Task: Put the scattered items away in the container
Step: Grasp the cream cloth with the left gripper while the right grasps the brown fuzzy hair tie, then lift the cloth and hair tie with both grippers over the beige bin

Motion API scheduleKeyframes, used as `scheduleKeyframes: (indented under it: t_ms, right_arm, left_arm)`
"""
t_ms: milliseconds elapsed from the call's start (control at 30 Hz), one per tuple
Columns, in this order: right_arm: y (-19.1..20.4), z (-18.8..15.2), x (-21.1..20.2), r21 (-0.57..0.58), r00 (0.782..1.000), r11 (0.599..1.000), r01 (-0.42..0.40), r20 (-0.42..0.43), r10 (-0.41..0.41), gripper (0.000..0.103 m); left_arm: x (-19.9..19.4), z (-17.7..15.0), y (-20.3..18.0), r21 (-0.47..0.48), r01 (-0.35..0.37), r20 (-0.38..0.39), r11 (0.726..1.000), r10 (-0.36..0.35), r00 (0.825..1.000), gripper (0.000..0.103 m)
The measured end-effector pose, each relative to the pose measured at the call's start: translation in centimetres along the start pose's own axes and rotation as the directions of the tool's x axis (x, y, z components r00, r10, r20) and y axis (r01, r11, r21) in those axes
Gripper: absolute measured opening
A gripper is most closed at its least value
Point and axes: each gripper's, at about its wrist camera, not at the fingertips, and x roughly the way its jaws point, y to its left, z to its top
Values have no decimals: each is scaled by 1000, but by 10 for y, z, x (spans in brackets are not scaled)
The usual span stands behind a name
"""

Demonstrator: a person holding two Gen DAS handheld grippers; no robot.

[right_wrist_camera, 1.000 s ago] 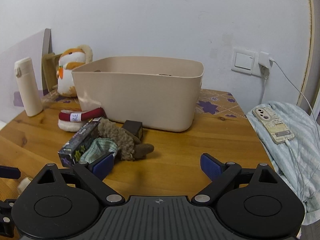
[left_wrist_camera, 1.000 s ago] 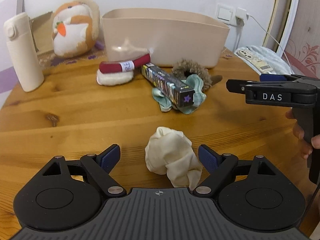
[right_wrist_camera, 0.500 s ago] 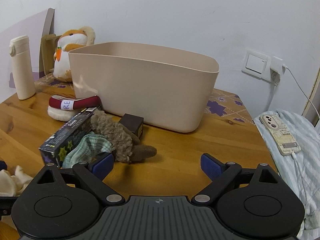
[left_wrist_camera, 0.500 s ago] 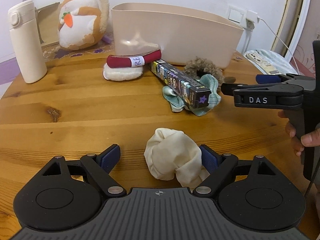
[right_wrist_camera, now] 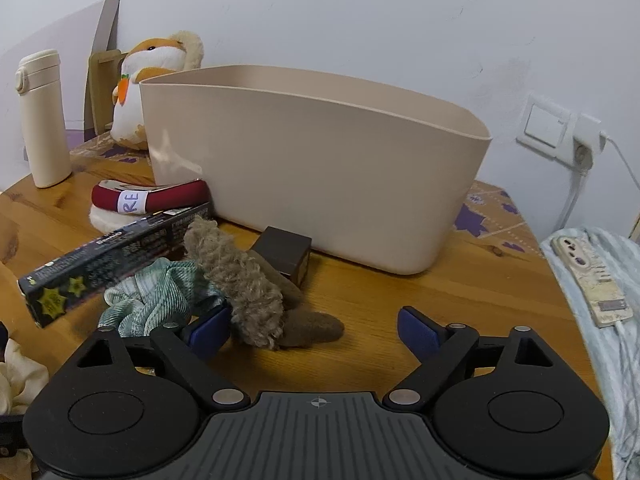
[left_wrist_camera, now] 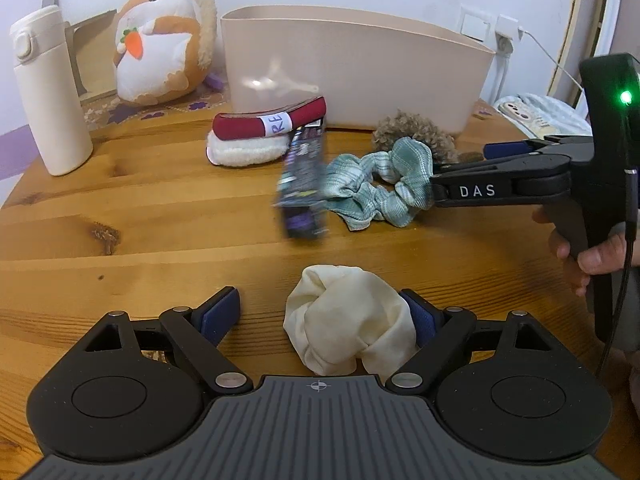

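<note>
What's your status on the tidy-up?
Left gripper open around cream cloth. Right gripper closing on brown fuzzy scrunchie, not gripped. Bin unobstructed.

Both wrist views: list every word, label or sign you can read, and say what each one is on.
"DAS": white letters on the side of the right gripper.
"RE": handwritten on the white label around the red band.
Dark box: yellow star marks and print along its side, too small and blurred to read.
Beige container, white bottle, plush toy: no text visible.
</note>
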Motion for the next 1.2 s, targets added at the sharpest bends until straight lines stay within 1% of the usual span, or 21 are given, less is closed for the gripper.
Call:
scheduleKeyframes:
  t_ms: [67,267,333,367,400,433,500,533,567,600,633,667,900,967,1000,1033,1067,1100,1133,1200]
  right_arm:
    - [-1,0,3,8,1000,1000,-10,-10,10,85]
    - [-1,-1,6,30,999,999,-31,-27,32,70]
    - [-1,-2,5,38,998,998,-46,-29,47,61]
    - [-1,-2,4,40,998,998,-54,-29,55,58]
    - [-2,-2,4,42,998,997,-61,-29,62,50]
    - [-2,-2,3,44,997,997,-68,-29,69,40]
    - [-2,-2,1,48,997,996,-73,-28,75,29]
    - [-2,-2,0,50,997,996,-72,-28,74,27]
    - [-2,-3,-1,53,997,996,-70,-28,71,25]
    - [-3,-4,-2,57,997,996,-71,-29,72,13]
    - [-4,-4,-3,61,997,995,-75,-31,77,1]
    - [-4,-5,-5,64,996,995,-79,-31,81,1]
    - [-6,-12,-15,65,997,995,-77,-21,79,0]
    - [-8,-13,-17,66,996,994,-82,-16,83,4]
    - [-9,-13,-18,65,996,994,-84,-11,85,10]
    - [-9,-13,-20,62,997,995,-78,-4,79,25]
    - [-9,-13,-21,56,998,996,-69,2,69,32]
    - [-8,-13,-22,51,998,997,-61,9,60,49]
    - [-8,-13,-24,47,999,998,-49,20,48,61]
    - [-8,-12,-26,29,999,999,-23,44,21,68]
  left_arm:
    - [1,-1,-1,8,-12,4,1000,12,1000,87]
    - [1,-2,-1,16,-27,12,1000,27,1000,85]
    - [-1,-2,0,14,-39,18,999,39,999,78]
    - [-2,-2,0,16,-46,22,999,45,999,68]
    - [-3,-2,1,18,-49,27,999,48,998,58]
    - [-4,-2,2,17,-48,30,999,48,998,54]
    - [-5,-2,4,11,-51,31,999,50,998,41]
    - [-6,-2,5,7,-51,31,999,50,998,38]
    - [-7,-2,6,3,-51,32,999,51,998,33]
    - [-8,-2,6,0,-50,32,999,50,998,29]
    - [-8,-2,7,-5,-48,31,999,48,998,27]
    - [-9,-3,7,-10,-45,31,999,45,998,25]
    - [-13,-7,6,-11,-31,30,999,31,999,24]
    - [-14,-8,6,-11,-28,30,1000,28,999,24]
    - [-14,-8,6,-11,-27,30,1000,27,999,24]
    - [-14,-8,6,-11,-27,30,1000,27,999,24]
    - [-14,-8,6,-12,-27,30,1000,28,999,24]
    - [-14,-8,6,-12,-28,30,1000,28,999,25]
    - [-14,-8,6,-12,-28,30,1000,29,999,25]
    - [-14,-8,6,-11,-30,31,999,30,999,25]
